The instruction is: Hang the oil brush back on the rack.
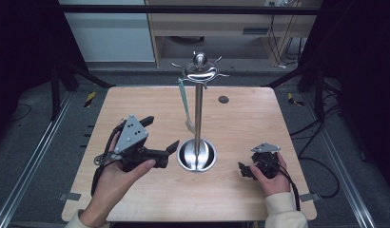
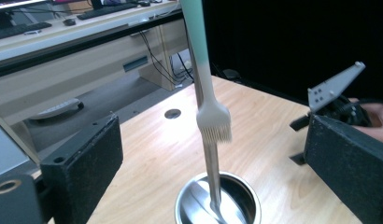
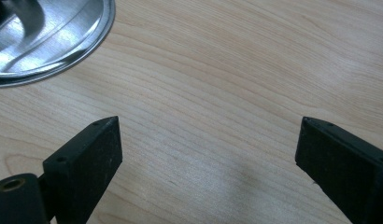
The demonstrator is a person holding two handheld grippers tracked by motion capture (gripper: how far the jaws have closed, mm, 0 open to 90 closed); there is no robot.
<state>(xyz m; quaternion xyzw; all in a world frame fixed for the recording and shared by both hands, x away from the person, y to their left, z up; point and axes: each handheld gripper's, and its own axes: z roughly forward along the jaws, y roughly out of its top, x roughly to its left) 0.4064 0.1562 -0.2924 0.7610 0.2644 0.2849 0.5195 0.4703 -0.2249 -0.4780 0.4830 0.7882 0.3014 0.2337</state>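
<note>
Both hands come in from the near edge of the table (image 1: pixel 136 199), each holding a claw low over the wood. On the right, the right claw (image 1: pixel 244 170) sits close to the tabletop with its jaws spread wide and nothing between them; its own view looks straight down at bare wood grain, with the rim of the round steel base (image 3: pixel 49 42) just off to one side, so it seems parked out of the way rather than working. On the left, the left claw (image 1: pixel 160 135) is raised a little higher and turned toward the middle of the table, jaws also wide apart and empty. Its view lines up on the brush (image 2: pixel 213 122), which hangs between the two jaws in that picture but farther off, not touched. That aim suggests the brush is what this hand is after. Farther in, the stand (image 1: pixel 198 114) rises from its dish-shaped base at the table's centre, a thin steel pole topped by a ring of hooks and a ball. The brush, with a pale green handle and grey bristles, dangles from one hook just beside the pole, bristles down, clear of the base, so it can be lifted off freely.
</note>
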